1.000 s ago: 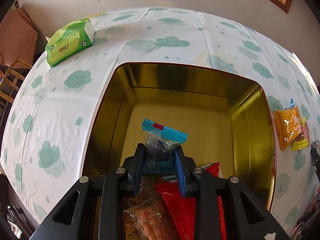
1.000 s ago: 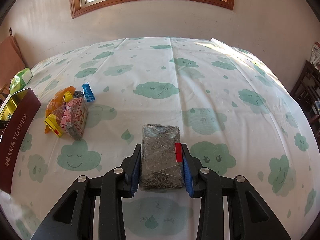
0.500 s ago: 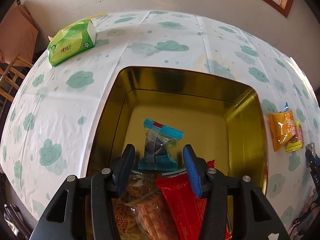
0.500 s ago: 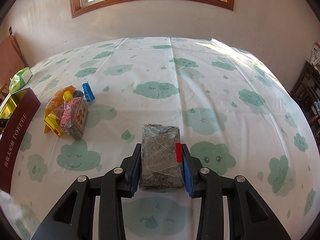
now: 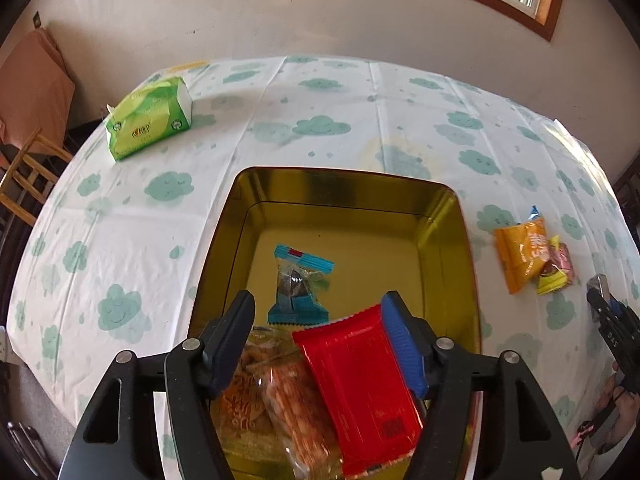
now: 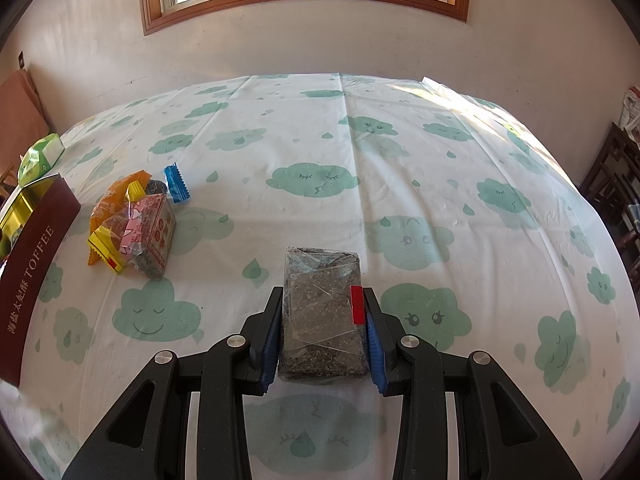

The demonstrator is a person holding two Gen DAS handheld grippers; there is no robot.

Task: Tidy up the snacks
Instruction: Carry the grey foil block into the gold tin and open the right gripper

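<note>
Left fingers (image 5: 400,340) opening — candy (image 5: 298,284) loose

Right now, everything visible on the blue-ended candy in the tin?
The blue-ended candy is a small clear wrapper with crimped blue ends, a red mark on the far one, and a dark sweet inside. It lies flat on the gold floor of the tin, lengthwise away from the camera. Its near end meets the red packet and the clear bag of orange snacks. The left claw is opening above it, not touching.
</note>
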